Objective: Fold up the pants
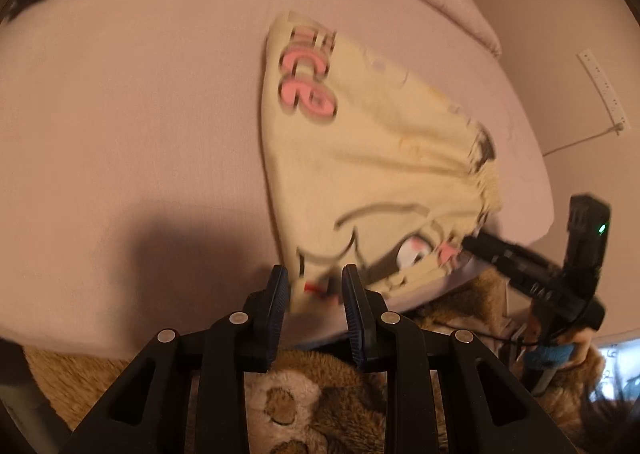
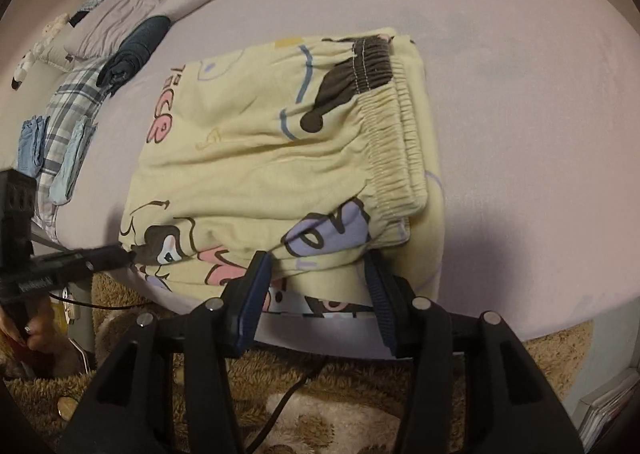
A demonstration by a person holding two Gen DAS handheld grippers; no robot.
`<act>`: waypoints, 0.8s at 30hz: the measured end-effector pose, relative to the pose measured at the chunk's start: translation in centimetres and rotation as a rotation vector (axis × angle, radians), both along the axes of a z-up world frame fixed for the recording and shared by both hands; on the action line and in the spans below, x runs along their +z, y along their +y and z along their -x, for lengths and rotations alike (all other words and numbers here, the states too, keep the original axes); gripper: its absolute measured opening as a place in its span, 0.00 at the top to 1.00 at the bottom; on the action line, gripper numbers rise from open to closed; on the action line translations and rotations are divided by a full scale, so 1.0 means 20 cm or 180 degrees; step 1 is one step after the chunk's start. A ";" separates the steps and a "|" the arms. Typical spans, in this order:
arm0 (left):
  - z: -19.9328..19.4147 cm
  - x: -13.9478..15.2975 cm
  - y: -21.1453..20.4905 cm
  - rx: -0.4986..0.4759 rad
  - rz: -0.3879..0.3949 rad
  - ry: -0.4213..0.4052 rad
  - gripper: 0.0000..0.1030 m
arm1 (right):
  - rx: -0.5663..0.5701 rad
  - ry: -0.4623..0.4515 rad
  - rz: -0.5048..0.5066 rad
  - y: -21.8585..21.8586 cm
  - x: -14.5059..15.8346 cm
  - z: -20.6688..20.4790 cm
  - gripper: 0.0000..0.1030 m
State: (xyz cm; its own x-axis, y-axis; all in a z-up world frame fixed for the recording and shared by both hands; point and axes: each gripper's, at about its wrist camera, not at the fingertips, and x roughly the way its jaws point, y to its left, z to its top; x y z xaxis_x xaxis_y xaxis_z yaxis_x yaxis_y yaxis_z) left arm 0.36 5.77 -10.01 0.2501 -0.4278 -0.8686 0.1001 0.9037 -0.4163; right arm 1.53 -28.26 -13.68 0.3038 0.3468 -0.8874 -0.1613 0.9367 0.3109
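The left hand-held gripper (image 1: 314,288) stands open at the near edge of the bed, its blue ribbed fingers (image 1: 280,286) either side of a corner of the folded pale-yellow cartoon-print pants (image 1: 360,158); the fabric lies between the fingers, and no clamping is visible. The right hand-held gripper (image 2: 318,280) is also open, fingers spread at the near hem of the pants (image 2: 280,158), close to the cloth. The pants lie folded on the lilac bed sheet (image 2: 520,114), elastic waistband (image 2: 396,126) on top. A plaid garment (image 2: 68,110) and a dark rolled cloth (image 2: 136,46) lie farther along the bed. A brown fleece rug (image 2: 360,382) covers the floor below.
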 end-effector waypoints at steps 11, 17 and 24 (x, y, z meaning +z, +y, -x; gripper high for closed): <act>-0.18 0.01 -0.19 -0.0193 -0.0012 -0.0345 0.75 | -0.0254 -0.0213 0.0049 -0.13 0.14 0.02 0.51; -0.15 -0.11 -0.28 -0.0347 -0.0325 -0.0374 0.75 | -0.0341 -0.0270 0.0180 -0.12 0.16 -0.02 0.51; -0.16 -0.10 -0.24 -0.0214 -0.0222 -0.0258 0.75 | -0.0136 -0.0679 0.0251 0.00 0.27 -0.17 0.51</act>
